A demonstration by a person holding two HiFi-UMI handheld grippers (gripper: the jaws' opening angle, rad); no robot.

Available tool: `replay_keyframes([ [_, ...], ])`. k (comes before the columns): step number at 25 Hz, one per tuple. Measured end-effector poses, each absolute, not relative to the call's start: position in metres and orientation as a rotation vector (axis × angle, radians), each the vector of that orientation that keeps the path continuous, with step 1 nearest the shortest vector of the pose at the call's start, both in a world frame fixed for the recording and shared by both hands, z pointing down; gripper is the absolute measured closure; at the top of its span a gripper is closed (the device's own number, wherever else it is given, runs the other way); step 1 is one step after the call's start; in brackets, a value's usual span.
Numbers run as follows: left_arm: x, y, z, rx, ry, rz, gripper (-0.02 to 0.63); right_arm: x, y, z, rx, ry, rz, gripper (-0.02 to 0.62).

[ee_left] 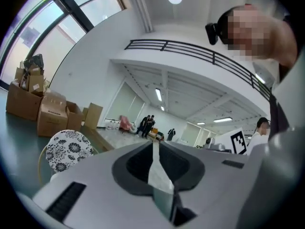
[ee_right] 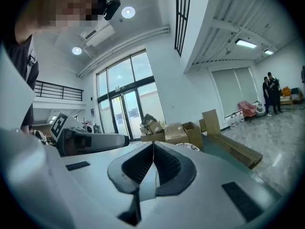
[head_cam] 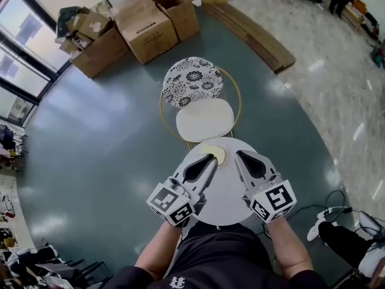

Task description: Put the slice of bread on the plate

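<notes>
Judging from how things lie, the task looks finished: the slice of bread (head_cam: 215, 153) rests at the far edge of the white round plate (head_cam: 224, 192), as far as I can tell. The left gripper (head_cam: 209, 161) and right gripper (head_cam: 239, 154) hover near it, each with jaws together and nothing between them. Nothing appears left to do.

Grey-green floor (head_cam: 90, 137) — cardboard boxes (head_cam: 144, 26), tall windows (head_cam: 21, 26).
</notes>
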State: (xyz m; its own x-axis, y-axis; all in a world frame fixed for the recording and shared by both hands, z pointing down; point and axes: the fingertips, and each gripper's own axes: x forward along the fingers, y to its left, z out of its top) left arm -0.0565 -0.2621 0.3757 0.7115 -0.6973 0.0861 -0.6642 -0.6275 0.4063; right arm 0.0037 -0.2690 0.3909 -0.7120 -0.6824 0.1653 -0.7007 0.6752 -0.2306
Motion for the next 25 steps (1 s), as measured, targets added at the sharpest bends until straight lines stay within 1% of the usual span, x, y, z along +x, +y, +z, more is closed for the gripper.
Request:
replay_keyframes([
  [2,-0.057,-0.255,0.353,2.544,-1.072,-0.174,0.598,0.002,-0.263,0.376,1.141,-2.833,0.391,0.588],
  [13,-0.040,-0.229,0.289,2.651,-1.162,-0.212,0.601,0.008,-0.236,0.318,1.141,-2.941,0.285,0.588],
  [25,-0.031,-0.206,0.278,2.662,-1.159,-0.178,0.601,0.013,-0.216,0.297,1.141,-2.947,0.225,0.589],
])
